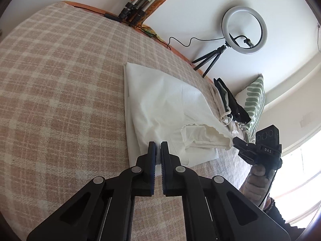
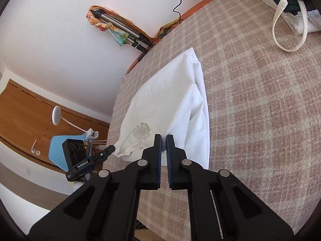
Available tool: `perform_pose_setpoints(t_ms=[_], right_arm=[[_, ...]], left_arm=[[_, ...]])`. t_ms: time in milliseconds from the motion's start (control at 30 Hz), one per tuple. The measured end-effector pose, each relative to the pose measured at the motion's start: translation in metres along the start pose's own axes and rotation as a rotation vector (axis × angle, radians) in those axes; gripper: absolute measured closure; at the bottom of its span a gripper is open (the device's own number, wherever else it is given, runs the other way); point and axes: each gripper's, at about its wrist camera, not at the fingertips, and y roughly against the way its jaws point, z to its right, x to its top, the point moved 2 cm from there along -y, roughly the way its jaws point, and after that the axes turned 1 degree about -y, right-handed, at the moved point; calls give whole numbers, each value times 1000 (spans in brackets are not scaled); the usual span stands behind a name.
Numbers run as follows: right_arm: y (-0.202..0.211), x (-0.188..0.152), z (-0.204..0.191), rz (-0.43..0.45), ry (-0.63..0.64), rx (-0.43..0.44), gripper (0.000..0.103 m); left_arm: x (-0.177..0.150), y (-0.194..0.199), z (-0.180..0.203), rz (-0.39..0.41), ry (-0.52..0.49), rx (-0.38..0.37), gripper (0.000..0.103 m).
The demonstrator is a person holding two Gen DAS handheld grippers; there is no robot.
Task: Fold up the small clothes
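A white garment (image 1: 160,100) lies on the beige plaid bed cover (image 1: 60,100), with its near hem raised off the cover. My left gripper (image 1: 158,147) is shut on one corner of that hem, and a sliver of white cloth shows between its pads. To the right, held by a gloved hand, my right gripper (image 1: 233,140) pinches the other, ruffled corner. In the right wrist view the right gripper (image 2: 164,140) is shut on the white garment (image 2: 170,92), and the left gripper (image 2: 112,148) grips the crumpled corner at the bed's edge.
A pile of clothes with a dark item (image 1: 230,100) and a cream bag strap (image 2: 280,30) lies on the far side of the bed cover (image 2: 260,120). A green patterned pillow (image 1: 256,100), a ring light (image 1: 243,30) and folded tripod legs (image 1: 134,10) stand by the wall. A blue chair (image 2: 58,150) stands beside the bed.
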Motion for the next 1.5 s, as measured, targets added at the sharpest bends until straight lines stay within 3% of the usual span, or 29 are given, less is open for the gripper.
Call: perform_pose_setpoints(t_ms=[133, 200, 300, 433, 500, 733, 800, 867, 1067, 1133, 1333, 1400, 1500], right_arm=[[18, -1, -1, 16, -27, 52, 97], [11, -8, 9, -30, -25, -32, 97], [-2, -20, 20, -88, -2, -133, 97], [-5, -21, 19, -97, 41, -211, 97], [-4, -18, 15, -81, 85, -279, 97], [8, -2, -7, 13, 186, -290, 97], [-1, 0, -22, 16, 249, -273, 97], [-16, -2, -36, 9, 343, -315, 97], [-49, -14, -24, -102, 396, -400, 97], [-52, -20, -11, -138, 390, -431, 97], [-30, -21, -14, -131, 400, -413, 97], [-22, -14, -33, -90, 447, -360, 97], [-19, 5, -56, -15, 518, -356, 97]], left_arm=[[2, 8, -1, 12, -10, 21, 100], [-6, -2, -6, -31, -41, 92, 100], [-20, -13, -6, -87, -69, 116, 100], [-22, -7, 2, -88, -144, 159, 99], [-20, -1, 3, -80, -147, 168, 99], [-9, 16, 14, -2, -186, 159, 98], [-6, 3, 24, -17, -229, 165, 98], [-7, -14, 31, -53, -286, 195, 98], [-26, -44, 26, -171, -319, 217, 99], [-35, -40, 25, -161, -350, 221, 98], [-45, -29, 30, -196, -377, 246, 98], [-42, -22, 41, -160, -398, 232, 98], [-28, -16, 58, -94, -414, 194, 98]])
